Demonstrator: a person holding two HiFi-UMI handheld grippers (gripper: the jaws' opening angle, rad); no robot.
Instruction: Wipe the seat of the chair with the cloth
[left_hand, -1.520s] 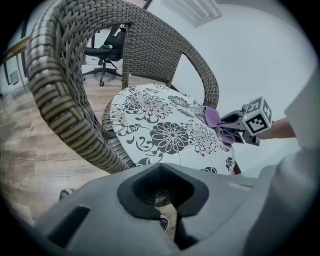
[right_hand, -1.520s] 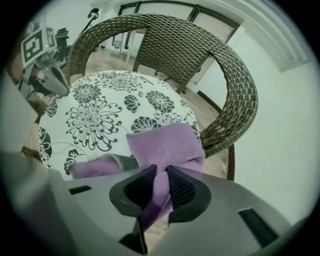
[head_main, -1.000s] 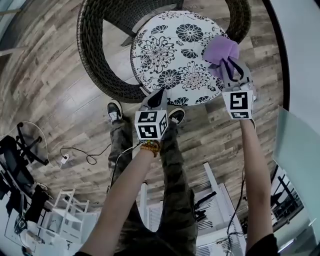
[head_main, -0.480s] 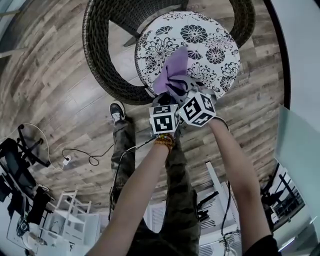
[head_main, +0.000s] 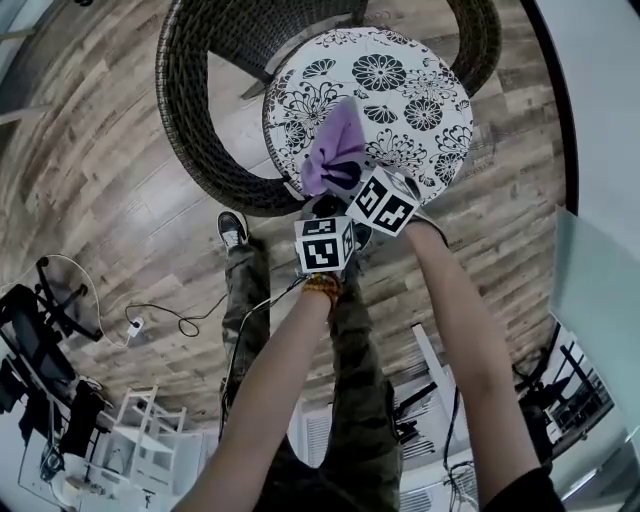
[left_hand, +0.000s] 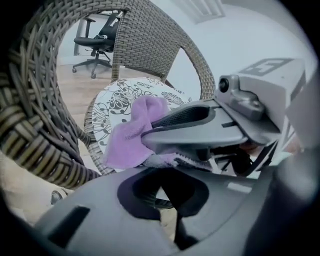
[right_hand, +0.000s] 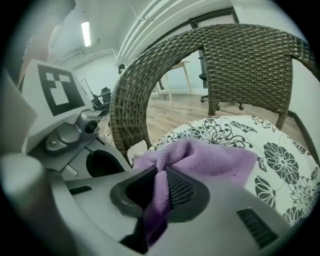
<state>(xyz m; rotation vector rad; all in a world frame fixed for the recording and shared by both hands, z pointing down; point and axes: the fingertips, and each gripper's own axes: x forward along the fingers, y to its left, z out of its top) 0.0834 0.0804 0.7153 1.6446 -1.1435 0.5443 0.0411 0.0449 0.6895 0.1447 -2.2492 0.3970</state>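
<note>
There is one wicker chair with one floral seat cushion. There is one purple cloth. The grippers number two, the left gripper and the right gripper.

the floor is grey-brown wood plank, laid in long, streaked boards. a white wall runs along the right side. at lower left a black office chair stands near a white slatted rack, and a dark cable with a white plug lies on the boards. another office chair stands further off by a pale wall, and a ceiling strip light glows overhead.
</note>
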